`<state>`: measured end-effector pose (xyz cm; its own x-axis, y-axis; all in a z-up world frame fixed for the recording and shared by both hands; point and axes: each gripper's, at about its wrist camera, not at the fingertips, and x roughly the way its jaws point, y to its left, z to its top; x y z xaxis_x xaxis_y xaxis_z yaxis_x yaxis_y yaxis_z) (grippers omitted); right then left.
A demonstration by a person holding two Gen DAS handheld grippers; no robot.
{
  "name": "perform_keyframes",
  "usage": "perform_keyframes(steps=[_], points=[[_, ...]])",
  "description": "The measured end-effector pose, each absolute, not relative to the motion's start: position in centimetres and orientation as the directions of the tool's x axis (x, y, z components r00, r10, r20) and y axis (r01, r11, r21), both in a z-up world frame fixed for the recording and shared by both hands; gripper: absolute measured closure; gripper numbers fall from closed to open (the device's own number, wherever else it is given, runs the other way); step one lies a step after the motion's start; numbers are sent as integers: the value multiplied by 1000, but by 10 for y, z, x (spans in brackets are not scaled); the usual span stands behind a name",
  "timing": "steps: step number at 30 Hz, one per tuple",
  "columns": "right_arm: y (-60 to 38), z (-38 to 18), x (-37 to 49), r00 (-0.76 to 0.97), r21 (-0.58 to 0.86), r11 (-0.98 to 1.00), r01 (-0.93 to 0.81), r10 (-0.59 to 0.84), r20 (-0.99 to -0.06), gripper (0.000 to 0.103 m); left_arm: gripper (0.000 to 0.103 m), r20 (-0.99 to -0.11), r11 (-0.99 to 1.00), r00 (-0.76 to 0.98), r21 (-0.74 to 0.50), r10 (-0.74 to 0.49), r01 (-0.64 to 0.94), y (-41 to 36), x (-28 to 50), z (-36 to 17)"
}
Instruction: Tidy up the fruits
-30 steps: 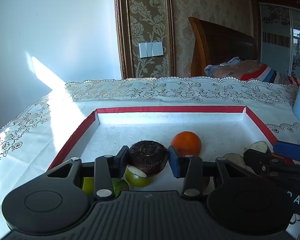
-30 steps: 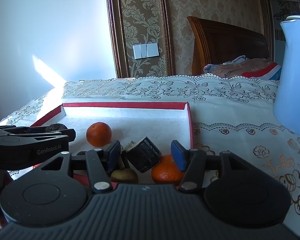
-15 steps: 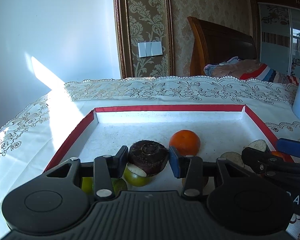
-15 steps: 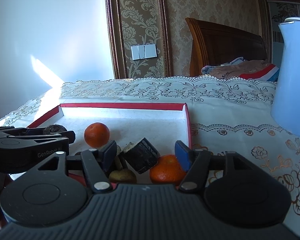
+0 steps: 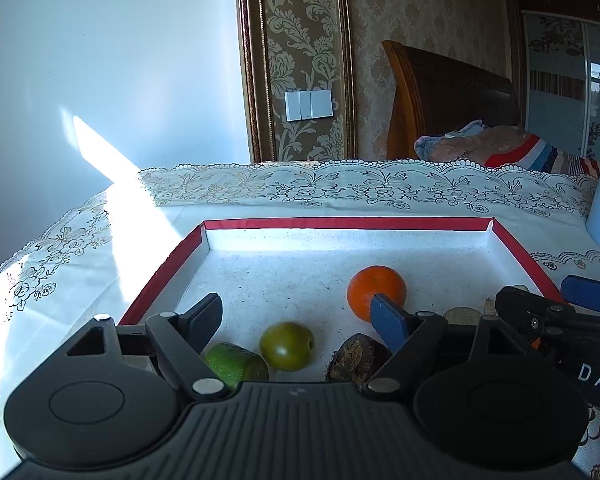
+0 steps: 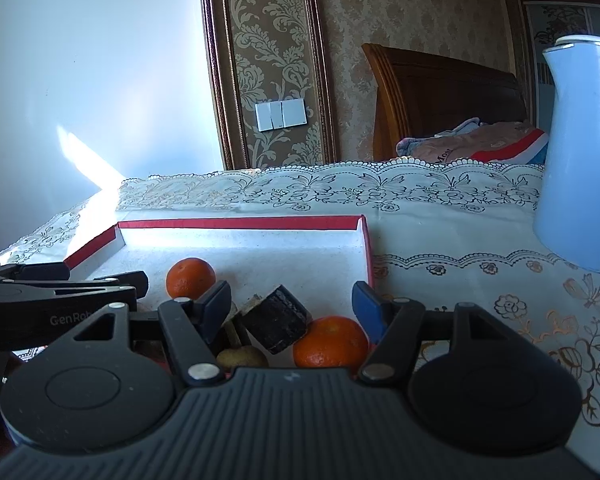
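Both tongs gape empty: left gripper [image 5: 298,316] over the tray [image 5: 348,223]; next, right gripper [image 6: 290,302] grabs the orange [image 6: 330,342] at 6 o'clock.

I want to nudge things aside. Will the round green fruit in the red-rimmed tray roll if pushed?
Probably yes: the green fruit looks nearly spherical and smooth, resting free on the tray's flat floor. A push rightward would likely send it against the dark fruit close beside it.

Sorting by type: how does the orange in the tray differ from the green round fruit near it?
The orange is bright orange and lies farther back in the tray. The green round fruit is olive-green, looks slightly smaller, and lies between the fingers of the open left claw. Both are round, whole and ungripped.
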<state>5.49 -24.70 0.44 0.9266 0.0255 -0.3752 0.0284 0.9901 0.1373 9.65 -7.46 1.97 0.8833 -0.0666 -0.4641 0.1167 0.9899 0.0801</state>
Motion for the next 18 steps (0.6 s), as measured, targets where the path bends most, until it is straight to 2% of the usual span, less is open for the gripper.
perform_keyframes(steps=[3,6,8,15,18], points=[[-248,8,48,935,159,987,34,24,-353,30,22,-472,990,880,93,-54,110,-73,92,21],[-247,11,43,941,158,987,33,23,-337,30,21,-477,991,878,92,-46,101,-69,86,22],[-245,12,40,943,155,987,36,18,-333,26,20,-486,992,873,81,-47,98,-66,84,23],[-235,13,28,946,130,991,22,22,-325,26,20,-502,994,863,55,-57,98,-51,73,24],[-231,13,23,947,119,993,18,21,-321,22,20,-516,995,855,46,-55,91,-44,70,23]])
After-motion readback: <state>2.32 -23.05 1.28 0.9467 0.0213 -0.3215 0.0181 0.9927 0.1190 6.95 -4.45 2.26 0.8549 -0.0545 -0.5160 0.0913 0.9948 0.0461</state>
